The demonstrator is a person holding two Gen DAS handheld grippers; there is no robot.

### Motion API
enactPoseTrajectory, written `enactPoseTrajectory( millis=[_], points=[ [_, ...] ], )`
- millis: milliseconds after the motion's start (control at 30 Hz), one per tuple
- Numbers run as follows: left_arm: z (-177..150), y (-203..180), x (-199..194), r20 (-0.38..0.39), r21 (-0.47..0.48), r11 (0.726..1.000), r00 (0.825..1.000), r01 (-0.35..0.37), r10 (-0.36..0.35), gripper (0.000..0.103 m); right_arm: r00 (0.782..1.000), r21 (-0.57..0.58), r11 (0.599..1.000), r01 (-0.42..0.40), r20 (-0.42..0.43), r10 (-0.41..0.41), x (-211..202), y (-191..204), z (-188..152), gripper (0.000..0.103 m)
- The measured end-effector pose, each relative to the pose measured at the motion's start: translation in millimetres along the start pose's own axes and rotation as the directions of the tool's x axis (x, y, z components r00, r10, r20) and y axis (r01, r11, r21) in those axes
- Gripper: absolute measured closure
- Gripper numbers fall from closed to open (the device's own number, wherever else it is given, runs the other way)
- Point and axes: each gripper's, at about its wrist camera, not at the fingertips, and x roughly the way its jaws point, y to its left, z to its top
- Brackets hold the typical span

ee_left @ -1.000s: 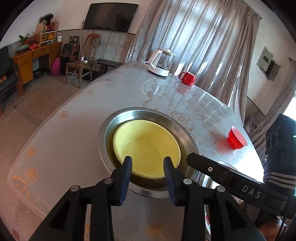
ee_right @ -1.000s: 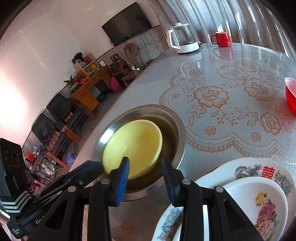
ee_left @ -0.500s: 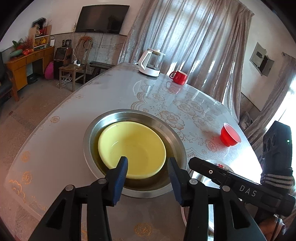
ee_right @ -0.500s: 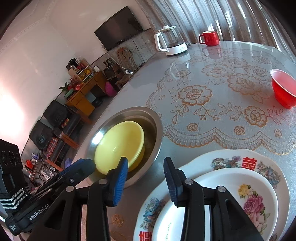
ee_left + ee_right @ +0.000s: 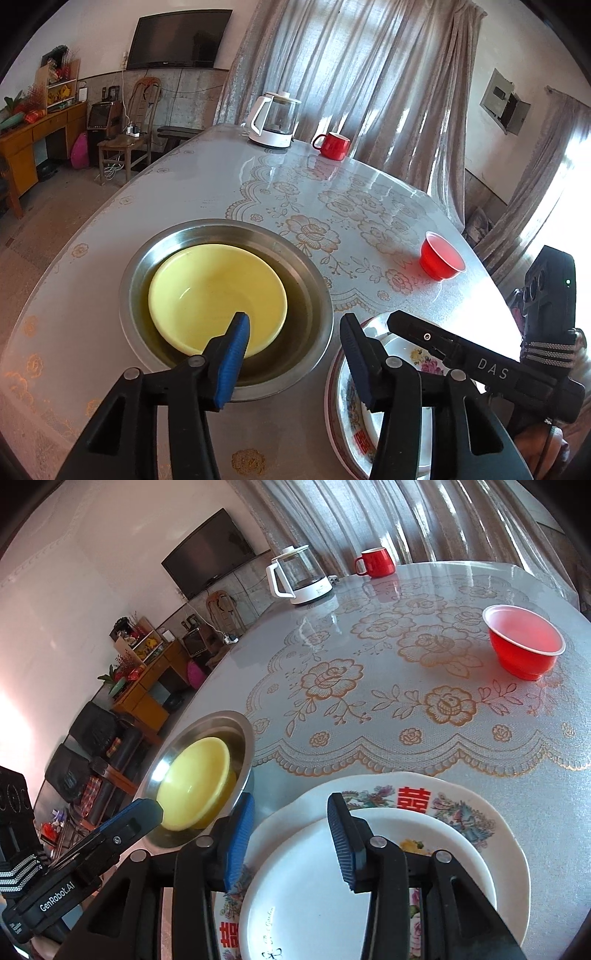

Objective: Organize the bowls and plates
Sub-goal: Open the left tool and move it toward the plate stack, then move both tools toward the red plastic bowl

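Above the yellow bowl (image 5: 218,295) and stacked plates (image 5: 369,878), each hand-held gripper, left (image 5: 295,354) and right (image 5: 291,842), part-open, empty, just widening.

1. The right gripper (image 5: 291,840) fills the bottom of the frame; its blue-padded jaws stand apart, having just been opening, with nothing clamped between them.
2. Beneath it a plain white plate (image 5: 317,897) sits on a flowered plate (image 5: 461,805).
3. At left centre a yellow bowl (image 5: 192,786) lies inside a steel basin (image 5: 240,734).
4. A red bowl (image 5: 524,644) stands at upper right.
5. The left gripper (image 5: 122,830) enters at lower left.
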Motion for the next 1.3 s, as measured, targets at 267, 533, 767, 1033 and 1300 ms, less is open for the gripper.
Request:
enactPoseTrajectory(
  millis=[267,533,767,1033,1300],
  points=[
    [5.9,-6.2,8.5,-0.024,-0.006,1.0,1.0,0.018,-0.018,0.04,0.999,0.055,0.998,0.031,0.036,-0.033,-14.3,-24.9,3.7,0.062],
    [34.4,31.0,-12.3,0.171,-0.331,0.943,0.981,-0.032,0.094,0.023,0.994,0.019,0.999,-0.031,0.104,0.029,-47.7,-44.8,-4.5,0.061],
    [53.2,38.1,-16.8,0.184,-0.38,0.925,0.98,0.0,0.076,0.02,0.987,0.122,0.991,0.063,0.142,-0.08,-80.6,-88.7,-15.4,0.059],
    [42.0,-9.5,7.5,0.066,-0.152,0.988,0.998,0.031,-0.021,0.02,0.958,0.292,0.935,0.2,0.142,-0.249,-117.0,-155.7,-33.0,0.059],
    [34.6,-70.7,22.7,-0.013,0.115,0.99,0.996,0.086,-0.085,0.026,0.947,0.332,0.919,0.213,0.159,-0.278,-131.1,-177.0,-35.1,0.058]
  ],
)
